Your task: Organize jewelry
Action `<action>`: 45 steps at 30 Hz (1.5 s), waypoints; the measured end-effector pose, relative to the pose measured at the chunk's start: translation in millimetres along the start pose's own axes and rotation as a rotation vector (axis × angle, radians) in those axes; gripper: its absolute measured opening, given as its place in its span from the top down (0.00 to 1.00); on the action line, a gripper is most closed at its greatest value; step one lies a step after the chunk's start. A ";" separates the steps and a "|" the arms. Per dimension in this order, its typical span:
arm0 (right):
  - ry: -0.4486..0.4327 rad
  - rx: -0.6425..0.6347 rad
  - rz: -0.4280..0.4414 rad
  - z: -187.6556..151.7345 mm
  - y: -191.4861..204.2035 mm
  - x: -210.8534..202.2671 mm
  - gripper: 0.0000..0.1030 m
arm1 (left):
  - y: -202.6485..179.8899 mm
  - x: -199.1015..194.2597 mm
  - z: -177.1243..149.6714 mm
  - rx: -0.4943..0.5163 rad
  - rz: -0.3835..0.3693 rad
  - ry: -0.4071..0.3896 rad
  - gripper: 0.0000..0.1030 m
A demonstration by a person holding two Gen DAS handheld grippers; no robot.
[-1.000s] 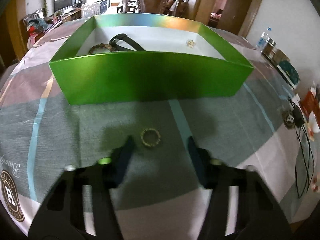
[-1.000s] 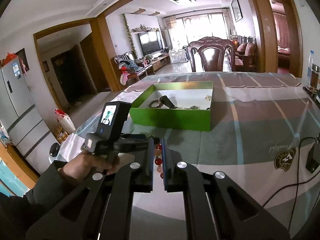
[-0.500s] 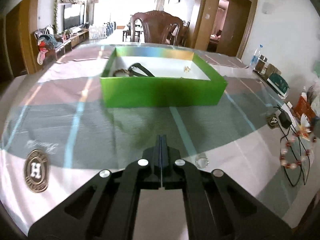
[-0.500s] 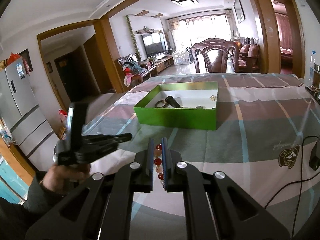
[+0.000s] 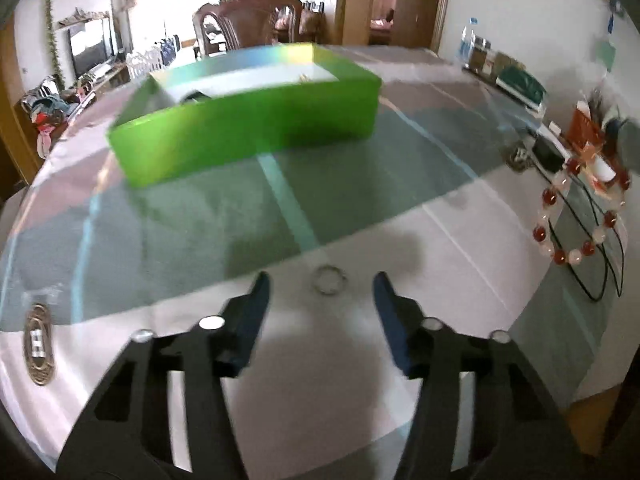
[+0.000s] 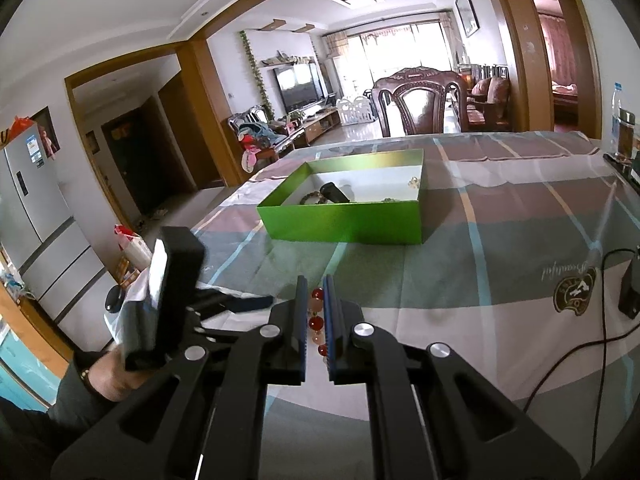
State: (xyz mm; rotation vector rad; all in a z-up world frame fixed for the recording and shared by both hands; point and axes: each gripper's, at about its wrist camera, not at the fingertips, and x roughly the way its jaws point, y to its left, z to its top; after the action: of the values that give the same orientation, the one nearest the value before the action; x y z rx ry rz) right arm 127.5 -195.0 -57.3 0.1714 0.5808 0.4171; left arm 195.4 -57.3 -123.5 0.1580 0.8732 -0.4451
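A thin silver ring (image 5: 329, 279) lies on the tablecloth between the tips of my left gripper (image 5: 320, 285). Its jaws are opening and the pads are apart from the ring. Farther back stands the green box (image 5: 248, 128) with a dark strap and small pieces inside. My right gripper (image 6: 316, 282) is shut on a red and white bead bracelet (image 6: 315, 322). From the left wrist view the bracelet (image 5: 580, 216) hangs as a loop at the right. In the right wrist view the green box (image 6: 344, 224) sits ahead, and a hand holds the left gripper (image 6: 256, 303) at lower left.
A black cable and charger (image 6: 630, 292) lie on the table's right side. Bottles and tins (image 5: 476, 50) stand at the far right edge. A carved wooden chair (image 6: 420, 104) is behind the table. The table's near edge (image 5: 592, 396) runs close at lower right.
The left gripper went from open around a gold beaded ring near the box to shut, then pulled back, rolled and opened around a silver ring. The right gripper kept still with the bracelet.
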 end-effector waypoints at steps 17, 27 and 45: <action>0.008 -0.001 0.016 -6.0 0.2 -3.7 0.93 | 2.6 -0.7 -0.6 -0.035 0.018 -0.033 0.81; 0.012 -0.030 0.019 -7.9 13.3 -0.5 0.93 | 17.0 -101.5 -23.6 -0.121 0.089 -0.218 0.81; 0.025 -0.029 -0.002 -13.4 10.4 8.0 0.93 | 28.7 -125.8 -34.3 -0.152 0.104 -0.243 0.81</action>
State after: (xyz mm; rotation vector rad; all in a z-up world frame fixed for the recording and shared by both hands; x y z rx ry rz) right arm 122.5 -181.6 -69.4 0.1381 0.5995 0.4259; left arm 113.7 18.4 -49.9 0.0084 0.6537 -0.2915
